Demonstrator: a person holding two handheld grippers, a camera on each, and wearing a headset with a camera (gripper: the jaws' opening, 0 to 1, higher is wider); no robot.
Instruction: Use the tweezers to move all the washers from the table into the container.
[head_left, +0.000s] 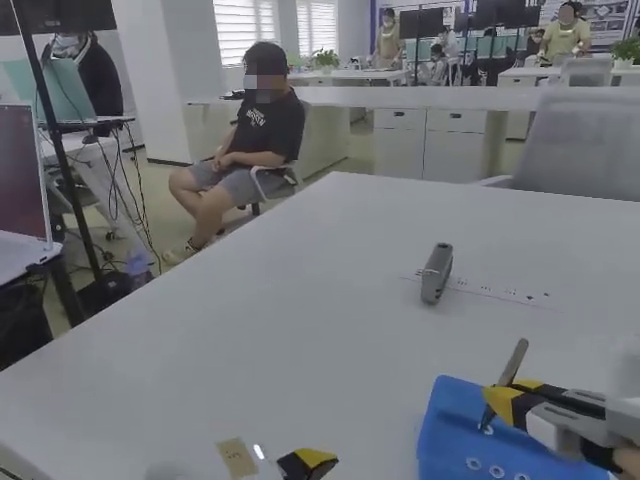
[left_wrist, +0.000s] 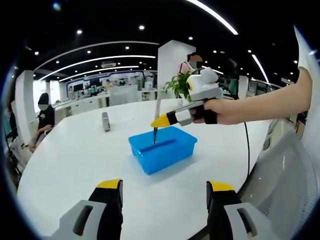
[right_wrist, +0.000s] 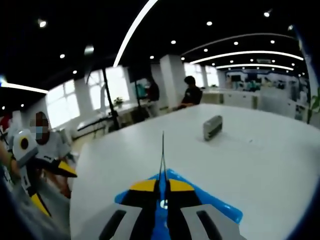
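Right gripper (head_left: 497, 398), head view: clamped on tweezers (head_left: 516, 362), over blue container (head_left: 450, 410); washers (head_left: 497, 470) lie inside, just below it. Left gripper view: left gripper (left_wrist: 165, 187) spread, empty, container ahead. Right gripper view: tweezers project forward from closed jaws. Risk: squeeze slackens, tweezers slip.

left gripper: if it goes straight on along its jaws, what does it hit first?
Most likely the blue container: it sits almost centred ahead of the open left gripper, with bare table between. Height is hard to judge.
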